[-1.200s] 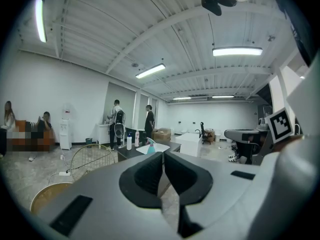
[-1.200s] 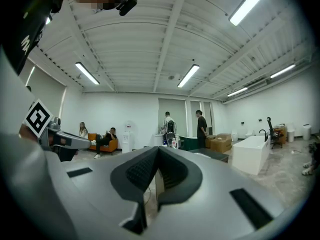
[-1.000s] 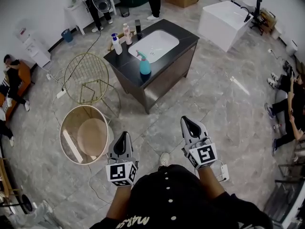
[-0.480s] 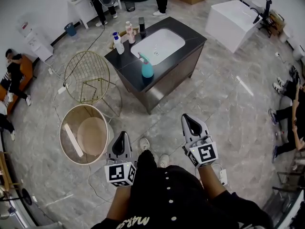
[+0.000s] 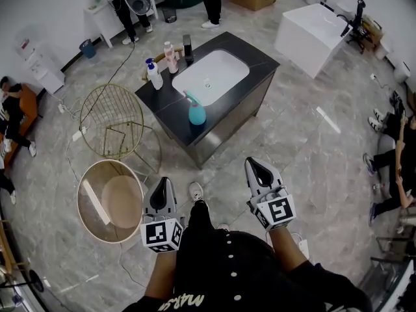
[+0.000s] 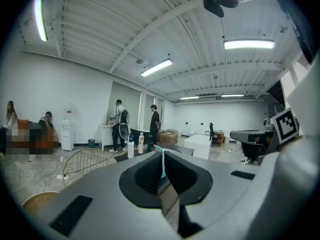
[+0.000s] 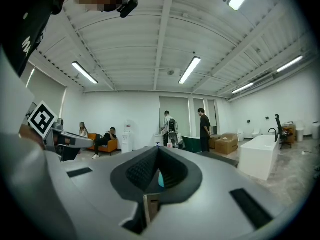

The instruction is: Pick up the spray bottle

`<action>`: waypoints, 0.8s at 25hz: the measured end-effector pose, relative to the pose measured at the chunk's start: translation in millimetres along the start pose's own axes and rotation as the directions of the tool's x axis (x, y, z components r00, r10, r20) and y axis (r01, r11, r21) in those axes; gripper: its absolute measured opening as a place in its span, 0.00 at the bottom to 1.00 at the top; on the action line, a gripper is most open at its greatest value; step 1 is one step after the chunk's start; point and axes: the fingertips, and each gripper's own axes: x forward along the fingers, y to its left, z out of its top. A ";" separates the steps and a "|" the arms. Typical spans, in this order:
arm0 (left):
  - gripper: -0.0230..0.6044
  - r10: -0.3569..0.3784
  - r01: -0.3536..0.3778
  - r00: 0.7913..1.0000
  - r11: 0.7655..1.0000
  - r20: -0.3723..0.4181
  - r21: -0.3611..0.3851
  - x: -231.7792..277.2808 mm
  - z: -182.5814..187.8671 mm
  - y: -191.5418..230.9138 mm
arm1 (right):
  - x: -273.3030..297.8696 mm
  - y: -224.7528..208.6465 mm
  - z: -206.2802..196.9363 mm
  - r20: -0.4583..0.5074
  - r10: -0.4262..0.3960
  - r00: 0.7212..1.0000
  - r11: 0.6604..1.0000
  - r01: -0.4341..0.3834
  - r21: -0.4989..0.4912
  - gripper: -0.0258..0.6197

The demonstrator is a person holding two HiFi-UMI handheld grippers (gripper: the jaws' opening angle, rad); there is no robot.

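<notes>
Risking mix-up: white bottle with blue top [image 5: 154, 75] at bench [image 5: 166, 109] left edge; teal spray bottle [image 5: 195, 111] near front edge, beside sink [image 5: 211, 77] (target, well ahead). Arriving with tips shut could topple it off.
Left tongs [image 5: 164, 183]: closed, empty.
Right tongs [image 5: 255, 165]: closed, empty.

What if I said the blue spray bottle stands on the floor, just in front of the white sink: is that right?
Not quite. The blue spray bottle stands on the dark counter, not on the floor, just in front of the white sink. The head view shows it.
</notes>
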 end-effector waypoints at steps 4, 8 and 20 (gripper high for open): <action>0.07 0.000 0.000 1.000 1.000 0.009 -0.006 46.6 13.7 23.1 | 48.2 -13.8 4.6 -0.001 0.001 1.000 1.000 -0.001 -0.010 0.03; 0.07 -0.007 0.007 1.000 1.000 0.012 -0.005 91.9 28.9 49.2 | 99.5 -20.7 13.0 0.000 0.009 1.000 1.000 -0.009 -0.021 0.03; 0.07 -0.105 0.105 0.994 0.994 -0.014 0.009 207.8 60.5 100.4 | 235.4 -36.6 20.2 -0.008 0.001 1.000 0.999 -0.001 -0.040 0.03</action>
